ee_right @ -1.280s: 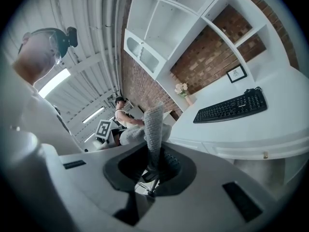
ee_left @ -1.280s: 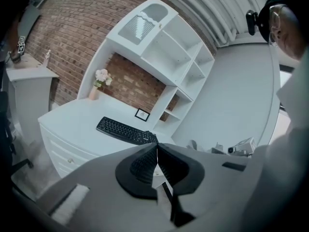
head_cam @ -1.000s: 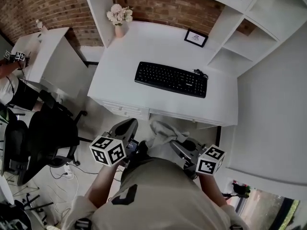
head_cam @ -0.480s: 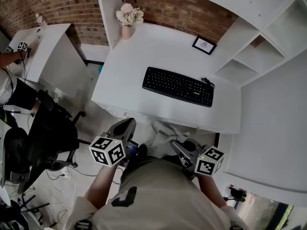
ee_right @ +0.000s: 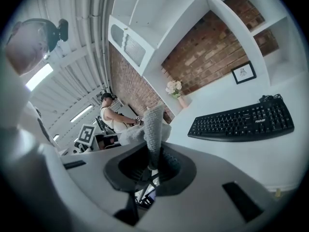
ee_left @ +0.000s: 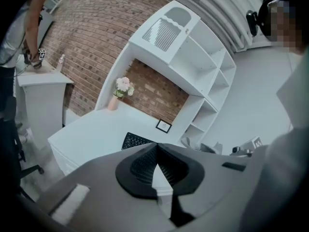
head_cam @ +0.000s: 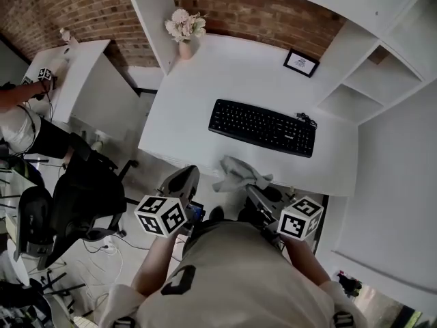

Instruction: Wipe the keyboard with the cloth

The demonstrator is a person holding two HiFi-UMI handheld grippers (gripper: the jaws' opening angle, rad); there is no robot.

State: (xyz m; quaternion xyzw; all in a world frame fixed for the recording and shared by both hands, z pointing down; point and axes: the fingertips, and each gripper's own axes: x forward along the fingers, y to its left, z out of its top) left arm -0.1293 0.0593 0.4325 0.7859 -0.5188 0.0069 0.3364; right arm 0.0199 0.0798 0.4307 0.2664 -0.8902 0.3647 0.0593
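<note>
A black keyboard (head_cam: 263, 128) lies on the white desk (head_cam: 205, 94), toward its right half; it also shows as the keyboard (ee_right: 244, 121) in the right gripper view and the keyboard (ee_left: 135, 140) in the left gripper view. My right gripper (head_cam: 254, 191) is shut on a grey cloth (head_cam: 239, 173), which hangs at the desk's near edge, short of the keyboard. The cloth (ee_right: 153, 129) stands up from the closed jaws. My left gripper (head_cam: 181, 181) is shut with nothing in it, below the desk's front edge.
A vase of flowers (head_cam: 184, 29) stands at the desk's back left and a small framed picture (head_cam: 301, 63) at the back. White shelves (head_cam: 372, 80) rise on the right. A black office chair (head_cam: 82, 190) and a person (head_cam: 20, 115) at a side table are to the left.
The view has shifted closer to the desk. My right gripper has carried the cloth forward to the desk's near edge. The left gripper has come forward a little too.
</note>
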